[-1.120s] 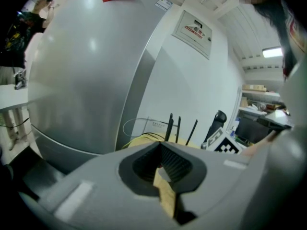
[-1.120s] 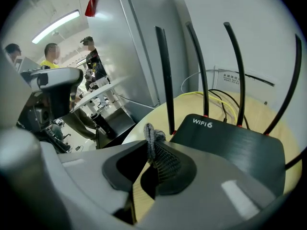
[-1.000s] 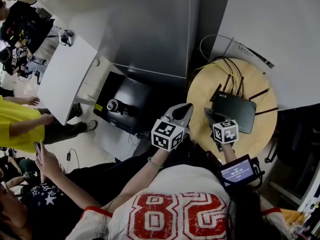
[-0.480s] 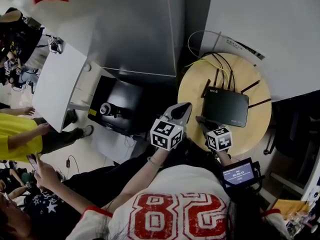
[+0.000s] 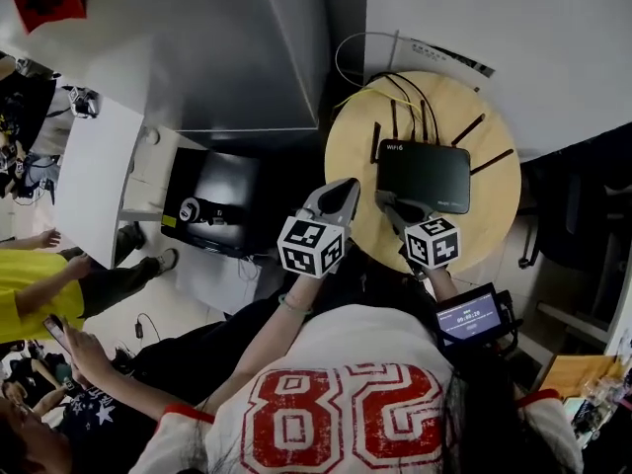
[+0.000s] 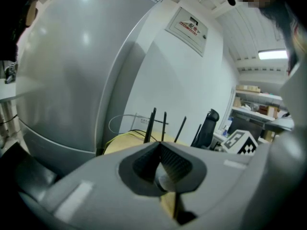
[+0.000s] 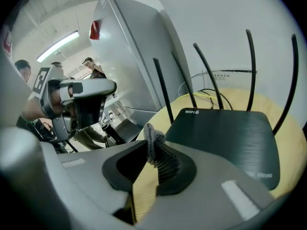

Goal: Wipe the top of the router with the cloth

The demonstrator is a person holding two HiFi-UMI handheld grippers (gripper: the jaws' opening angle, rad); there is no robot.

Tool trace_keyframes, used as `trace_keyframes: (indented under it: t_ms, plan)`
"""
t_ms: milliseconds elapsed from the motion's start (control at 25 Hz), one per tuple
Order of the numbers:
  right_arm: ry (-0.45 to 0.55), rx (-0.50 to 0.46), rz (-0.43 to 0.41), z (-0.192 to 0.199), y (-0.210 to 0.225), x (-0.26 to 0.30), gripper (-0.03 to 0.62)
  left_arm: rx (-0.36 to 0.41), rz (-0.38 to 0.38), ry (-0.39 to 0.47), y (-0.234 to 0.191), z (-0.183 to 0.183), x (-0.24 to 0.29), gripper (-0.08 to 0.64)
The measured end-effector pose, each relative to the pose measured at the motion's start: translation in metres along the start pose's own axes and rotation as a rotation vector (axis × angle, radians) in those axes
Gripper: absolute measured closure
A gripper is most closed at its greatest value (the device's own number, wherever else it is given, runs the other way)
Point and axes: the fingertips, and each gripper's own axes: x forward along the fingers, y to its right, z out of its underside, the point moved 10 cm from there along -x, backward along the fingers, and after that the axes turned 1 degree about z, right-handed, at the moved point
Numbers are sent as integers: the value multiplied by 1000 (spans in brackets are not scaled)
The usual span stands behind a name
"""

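A black router (image 5: 425,176) with several upright antennas lies on a round wooden table (image 5: 351,156). In the head view my right gripper (image 5: 385,201) points at the router's near left corner. In the right gripper view it (image 7: 151,139) is shut on a small fold of grey cloth (image 7: 152,135), with the router (image 7: 225,138) just ahead of the jaws. My left gripper (image 5: 348,188) hovers over the table's left edge, jaws together with nothing in them. The left gripper view shows those tips (image 6: 159,147) before the antennas (image 6: 153,123) and the table (image 6: 129,140).
A tall grey cabinet (image 5: 247,57) stands left of the table, with a black box (image 5: 212,200) on the floor below it. Cables (image 5: 395,92) trail off the table's back edge. A black chair (image 5: 583,205) is at the right; seated people (image 5: 39,265) at the far left.
The head view has swung, so the table and router now sit further left and higher. Both grippers have kept about the same stance at the router's near side.
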Motion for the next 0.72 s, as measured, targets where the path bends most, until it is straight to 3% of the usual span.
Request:
trace_keyframes:
  t_ms: [320,720]
  plan:
    - [150,72,69,-15,25,-38,548,22,19,-10,25,0,10,557]
    - [215,94,89,-15,35,-50,551,24,13,-15,32,1,15,557]
